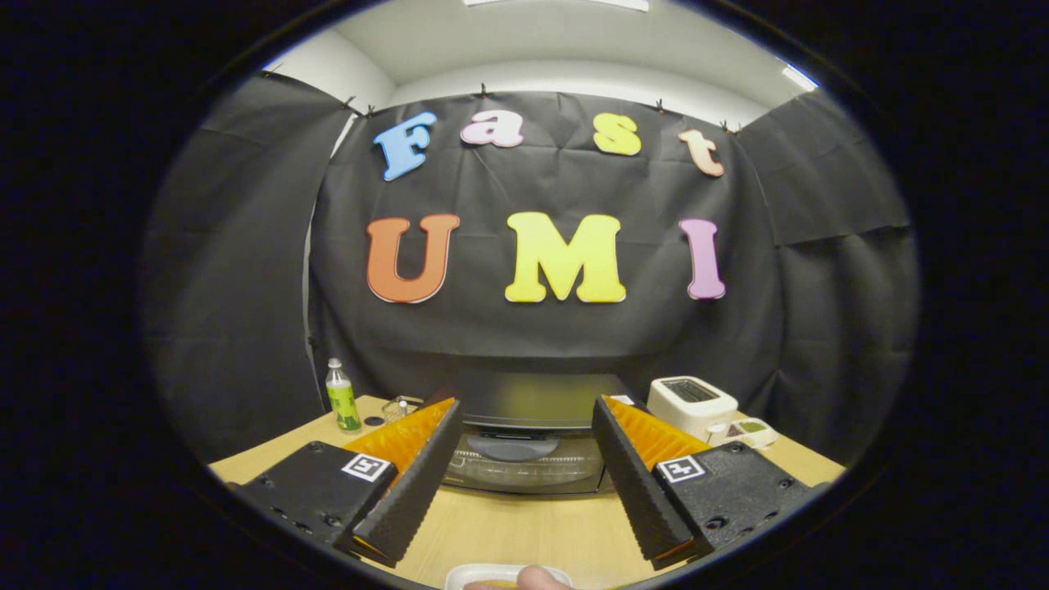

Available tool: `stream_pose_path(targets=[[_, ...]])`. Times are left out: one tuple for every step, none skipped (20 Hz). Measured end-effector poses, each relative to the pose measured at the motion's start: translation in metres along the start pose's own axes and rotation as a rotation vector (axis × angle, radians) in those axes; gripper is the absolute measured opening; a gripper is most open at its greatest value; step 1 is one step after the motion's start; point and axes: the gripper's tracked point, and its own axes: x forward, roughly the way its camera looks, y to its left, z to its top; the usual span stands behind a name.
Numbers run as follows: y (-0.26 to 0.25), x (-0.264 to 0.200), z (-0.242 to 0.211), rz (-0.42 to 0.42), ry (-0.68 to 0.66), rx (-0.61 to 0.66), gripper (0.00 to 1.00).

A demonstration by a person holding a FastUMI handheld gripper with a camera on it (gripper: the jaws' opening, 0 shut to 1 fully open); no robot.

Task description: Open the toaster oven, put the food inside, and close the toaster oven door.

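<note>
Gripper [524,426] held wide open, nothing gripped, aimed at the black glass-doored toaster oven [529,438]

Oven framed at twelve o'clock between the fingers, seemingly lined up so the closed door can be reached first

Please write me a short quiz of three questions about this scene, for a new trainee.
1. True or false: the toaster oven door is already open.
2. What stands nearest the green bottle? A) white toaster B) wooden table edge C) a red kettle
3. Fill in: the claw has its fingers ____ with nothing between the pads.

Key: 1 false, the door looks closed. 2 B; the white toaster sits on the oven's other side. 3 open.
</note>
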Motion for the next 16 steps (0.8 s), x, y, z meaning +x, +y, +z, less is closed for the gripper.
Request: stream_pose_path(targets=[[0.000,0.014,-0.007,0.011,0.013,0.026,1.00],[-0.001,0.028,-0.013,0.012,0.027,0.038,1.00],[-0.002,0.041,-0.019,0.003,0.029,0.029,1.00],[-0.004,0.051,-0.023,-0.008,0.028,0.020,1.00],[-0.005,0.062,-0.031,-0.016,0.032,0.017,1.00],[-0.002,0.073,-0.039,-0.013,0.045,0.017,1.00],[0.001,0.083,-0.049,-0.009,0.065,0.007,1.00],[0.002,0.092,-0.055,-0.010,0.085,-0.013,1.00],[0.002,0.097,-0.060,-0.012,0.092,-0.029,1.00],[0.001,0.102,-0.061,-0.020,0.091,-0.039,1.00],[0.001,0.107,-0.062,-0.024,0.087,-0.044,1.00],[0.001,0.111,-0.064,-0.031,0.088,-0.050,1.00],[0.000,0.115,-0.068,-0.039,0.097,-0.058,1.00],[-0.001,0.119,-0.074,-0.047,0.112,-0.063,1.00],[0.000,0.122,-0.080,-0.046,0.127,-0.061,1.00],[0.002,0.124,-0.082,-0.032,0.125,-0.043,1.00]])
